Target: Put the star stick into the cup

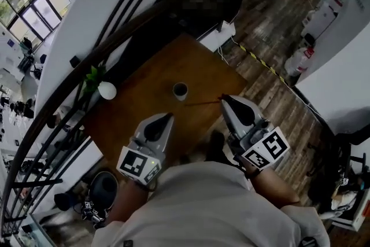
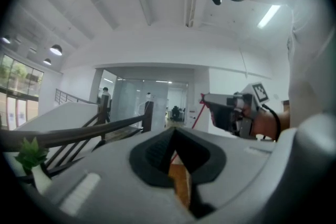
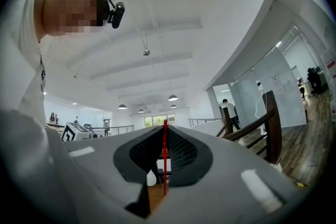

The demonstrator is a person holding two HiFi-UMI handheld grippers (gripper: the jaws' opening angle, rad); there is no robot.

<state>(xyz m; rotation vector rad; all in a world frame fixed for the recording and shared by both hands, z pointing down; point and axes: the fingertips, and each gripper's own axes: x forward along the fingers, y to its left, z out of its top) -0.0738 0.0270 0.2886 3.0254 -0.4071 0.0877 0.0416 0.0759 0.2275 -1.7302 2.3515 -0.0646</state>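
Observation:
A small dark cup (image 1: 180, 90) stands near the middle of the brown wooden table (image 1: 139, 107). The thin red star stick (image 1: 202, 103) juts leftward from the tip of my right gripper (image 1: 222, 99), ending just right of the cup. In the right gripper view the star stick (image 3: 165, 157) runs upright between the jaws of my right gripper (image 3: 165, 131), which is shut on it. My left gripper (image 1: 169, 116) hovers over the table's near side, below the cup, and its jaws meet at the tip with nothing between them (image 2: 175, 131). The left gripper view shows the right gripper (image 2: 231, 110) and the stick (image 2: 197, 115).
A white vase with a green plant (image 1: 106, 90) sits at the table's left edge, also visible as the vase (image 3: 151, 178) in the right gripper view. A dark stair railing (image 1: 87, 49) curves along the left. A white box (image 1: 219, 34) lies at the table's far edge. Wooden floor lies to the right.

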